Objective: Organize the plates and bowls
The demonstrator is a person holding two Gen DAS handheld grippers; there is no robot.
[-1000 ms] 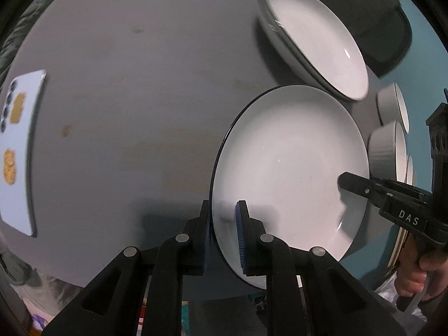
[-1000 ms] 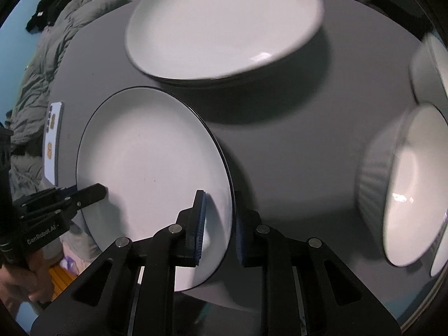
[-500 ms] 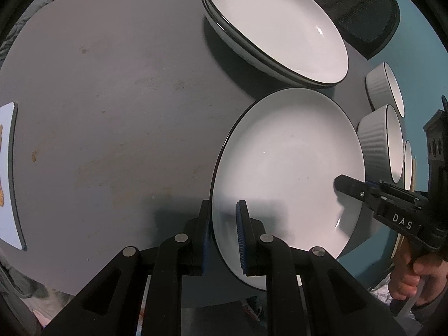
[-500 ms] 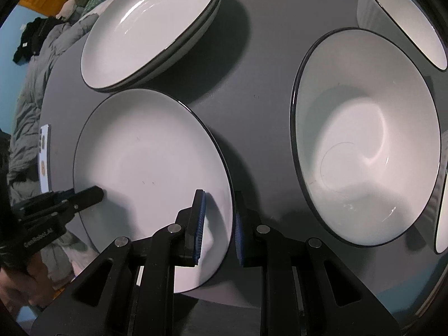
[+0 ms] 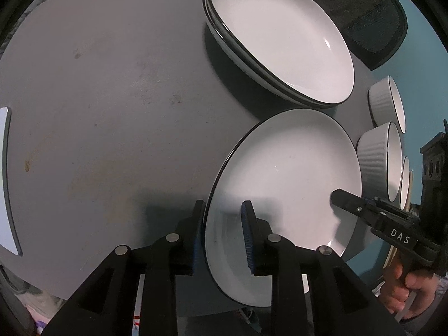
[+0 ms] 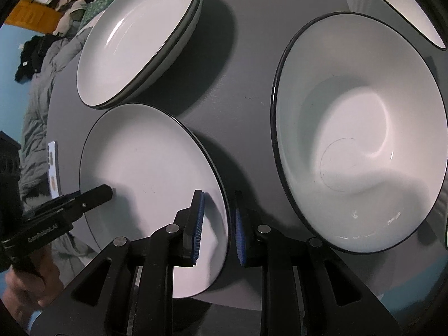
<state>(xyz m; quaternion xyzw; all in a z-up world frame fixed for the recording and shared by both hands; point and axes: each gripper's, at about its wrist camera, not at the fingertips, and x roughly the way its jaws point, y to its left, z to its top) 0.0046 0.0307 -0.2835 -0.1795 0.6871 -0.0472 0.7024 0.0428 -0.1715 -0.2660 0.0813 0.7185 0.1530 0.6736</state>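
Observation:
A white plate [image 5: 285, 184] with a dark rim lies low over the grey table [image 5: 112, 112], its near part past the table's front edge. My left gripper [image 5: 221, 224] straddles its left rim; the jaws are opening and the pads stand off the rim. My right gripper [image 6: 218, 218] is shut on the opposite rim of the same plate [image 6: 145, 162]. Each gripper shows in the other's view: the right gripper [image 5: 340, 197] and the left gripper [image 6: 107, 191]. Just behind is a stack of like plates [image 5: 280, 36].
Ribbed white bowls [image 5: 378, 151] stand along the table's right side; a large bowl [image 6: 358, 140] sits close to the right of my right gripper. A phone [image 5: 5, 182] lies at the far left edge. A dark chair back [image 5: 372, 25] stands behind the table.
The plate and both grippers shifted toward the stack, which now looms closer. The left gripper's jaws have widened off the rim. The right gripper's hold looks the same.

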